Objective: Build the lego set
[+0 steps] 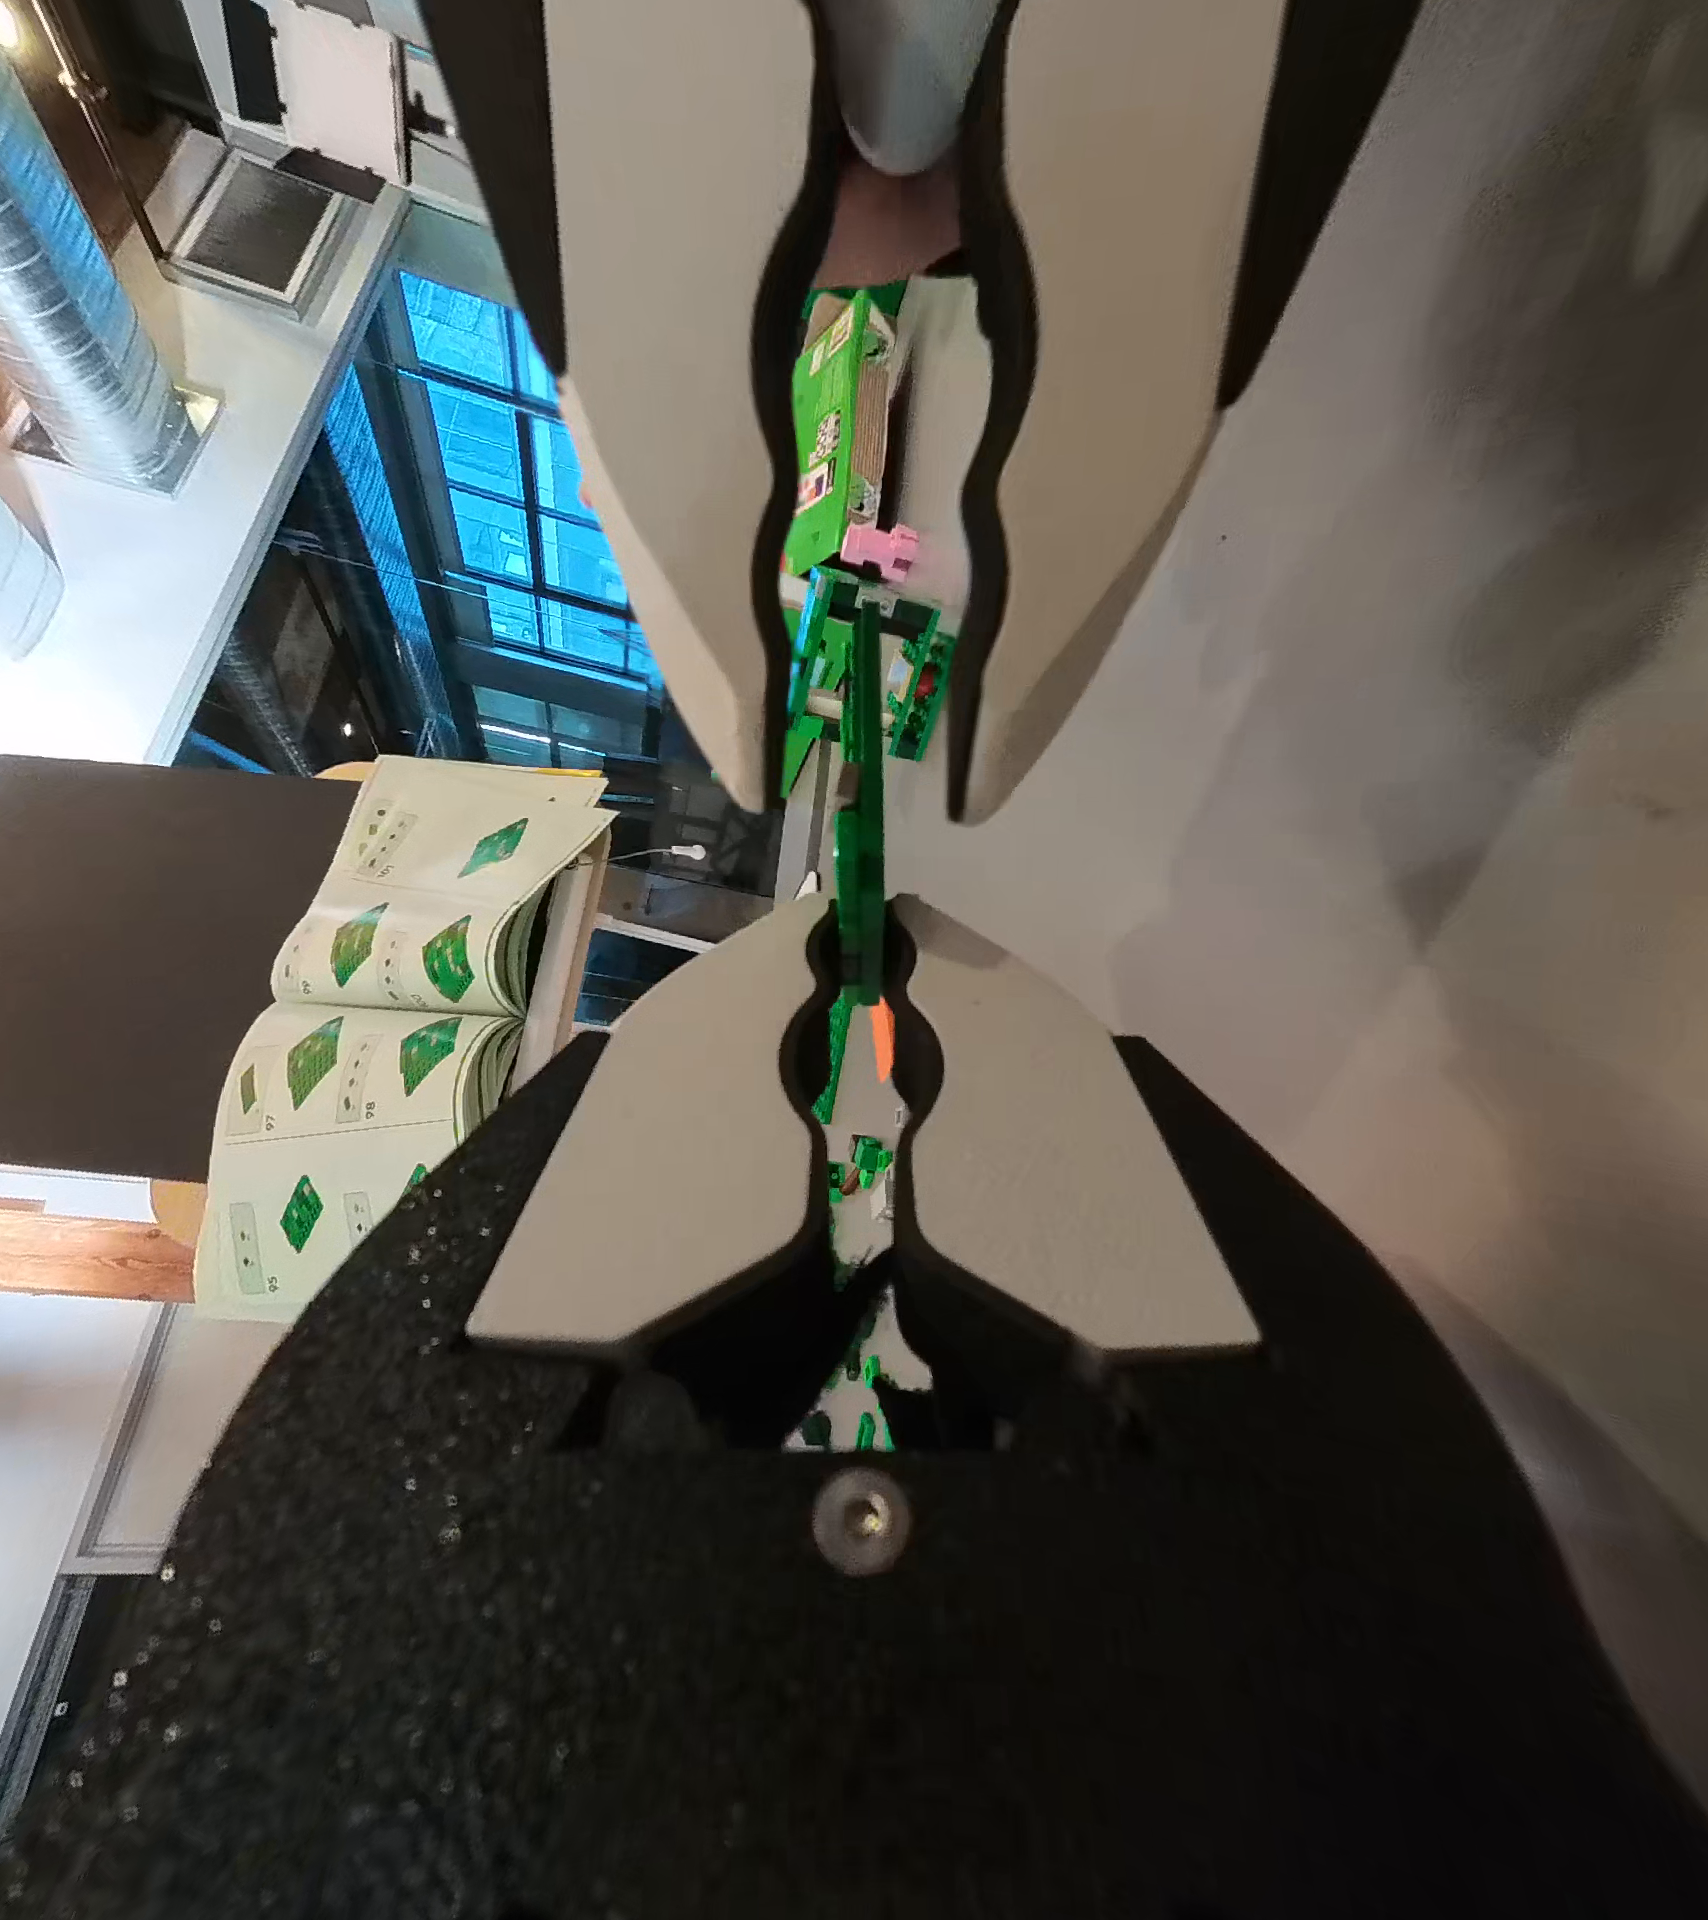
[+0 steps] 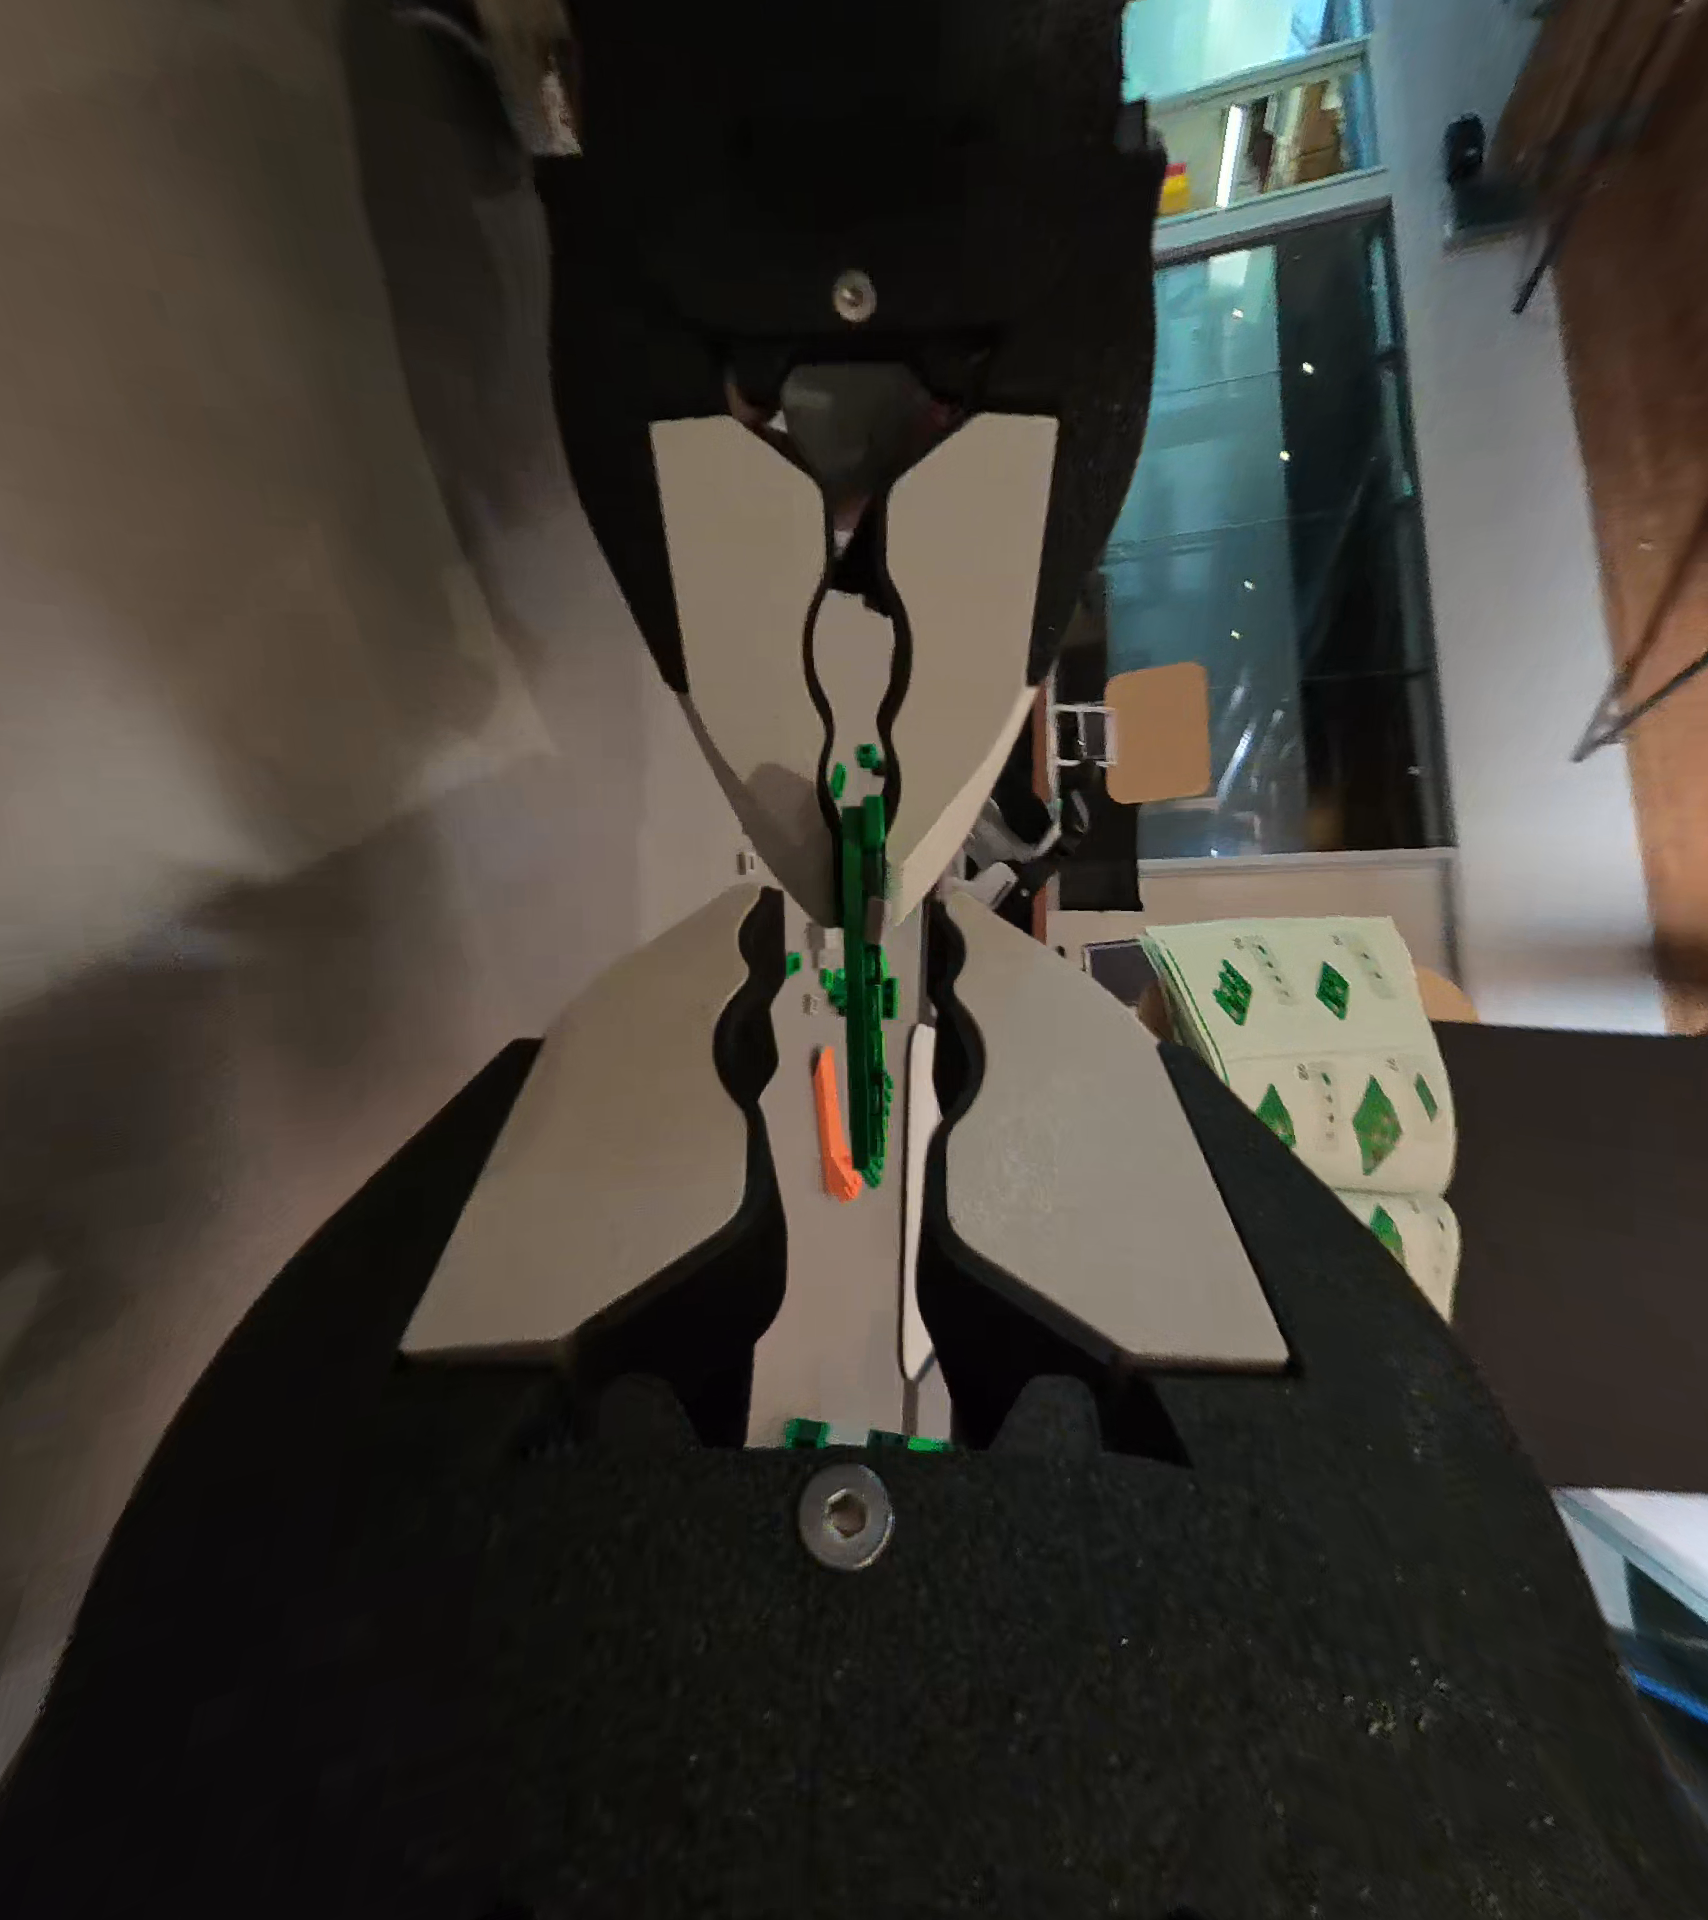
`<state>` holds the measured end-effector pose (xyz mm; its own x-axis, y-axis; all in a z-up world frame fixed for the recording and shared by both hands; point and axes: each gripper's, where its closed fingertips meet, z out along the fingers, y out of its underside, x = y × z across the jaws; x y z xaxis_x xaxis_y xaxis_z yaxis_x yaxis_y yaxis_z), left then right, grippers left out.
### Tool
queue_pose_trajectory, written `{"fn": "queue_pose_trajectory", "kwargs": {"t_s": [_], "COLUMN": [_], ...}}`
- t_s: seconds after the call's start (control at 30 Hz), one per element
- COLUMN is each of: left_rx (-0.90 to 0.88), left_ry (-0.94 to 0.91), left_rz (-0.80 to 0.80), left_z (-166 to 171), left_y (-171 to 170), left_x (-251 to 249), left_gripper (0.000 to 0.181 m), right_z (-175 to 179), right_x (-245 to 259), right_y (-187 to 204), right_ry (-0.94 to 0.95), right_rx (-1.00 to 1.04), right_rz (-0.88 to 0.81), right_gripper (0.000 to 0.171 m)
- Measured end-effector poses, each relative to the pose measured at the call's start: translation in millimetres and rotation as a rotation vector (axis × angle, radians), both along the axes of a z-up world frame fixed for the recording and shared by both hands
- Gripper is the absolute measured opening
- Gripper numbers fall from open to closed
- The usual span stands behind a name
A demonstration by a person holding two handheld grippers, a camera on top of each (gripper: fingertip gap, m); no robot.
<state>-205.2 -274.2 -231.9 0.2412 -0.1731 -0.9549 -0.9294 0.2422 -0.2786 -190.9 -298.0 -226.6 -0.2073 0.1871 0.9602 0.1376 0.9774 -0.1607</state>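
Grippers meet tip to tip here, both views rolled on their side so the pale table runs as a wall. The left gripper (image 1: 865, 914) has its grey-padded fingers pinched together on one end of a thin green lego plate assembly (image 1: 860, 831), seen edge-on, with an orange lego piece (image 1: 883, 1039) showing just behind the grip. The right gripper (image 2: 855, 935) reaches toward the plate's other end; its fingers stand apart around the plate, with a visible gap on each side, so it does not look clamped yet.

The step in hand seems to be steadying or pressing this plate assembly between the two tools. To do it well, the left grip should hold firm and level while the right fingers close squarely on the plate's flat faces, not on its thin edge, where it would twist or pop free. Pressure ought to go straight through the studs, gently, since a plate this thin probably flexes.

Beyond the fingers lie the partly built green lego model (image 1: 871, 665), a green cardboard set box (image 1: 834, 436) and a small pink lego figure (image 1: 886, 551). An open instruction booklet (image 1: 393, 1039) with green diagrams sits propped beside the work, near enough to check.
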Motion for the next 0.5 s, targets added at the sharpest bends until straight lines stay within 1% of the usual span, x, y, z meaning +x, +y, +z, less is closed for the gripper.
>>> {"fn": "queue_pose_trajectory", "kwargs": {"t_s": [0.1, 0.17, 0.2, 0.37, 0.5], "left_rx": [-0.004, -0.004, -0.005, -0.010, -0.023], "left_ry": [0.000, -0.001, -0.001, 0.005, 0.019], "left_rz": [0.001, -0.008, -0.007, 0.002, 0.010], "left_z": [-0.6, -0.3, -0.2, -0.6, -3.7], "left_y": [-0.1, -1.0, -1.2, -1.4, -0.5], "left_x": [0.1, 1.8, 2.2, 1.3, 1.7], "left_gripper": [0.006, 0.006, 0.006, 0.006, 0.006], "right_z": [-0.5, -1.4, -0.9, -2.2, -5.0], "right_x": [-3.9, -5.1, -5.6, -6.5, -6.2], "right_y": [5.5, 4.7, 4.7, 5.1, 6.2], "right_ry": [0.010, 0.010, 0.013, -0.019, -0.054], "right_rx": [0.032, 0.035, 0.048, 0.069, 0.139], "right_rz": [-0.022, -0.014, -0.012, -0.008, -0.005], "right_gripper": [0.022, 0.011, 0.008, 0.007, 0.007]}}
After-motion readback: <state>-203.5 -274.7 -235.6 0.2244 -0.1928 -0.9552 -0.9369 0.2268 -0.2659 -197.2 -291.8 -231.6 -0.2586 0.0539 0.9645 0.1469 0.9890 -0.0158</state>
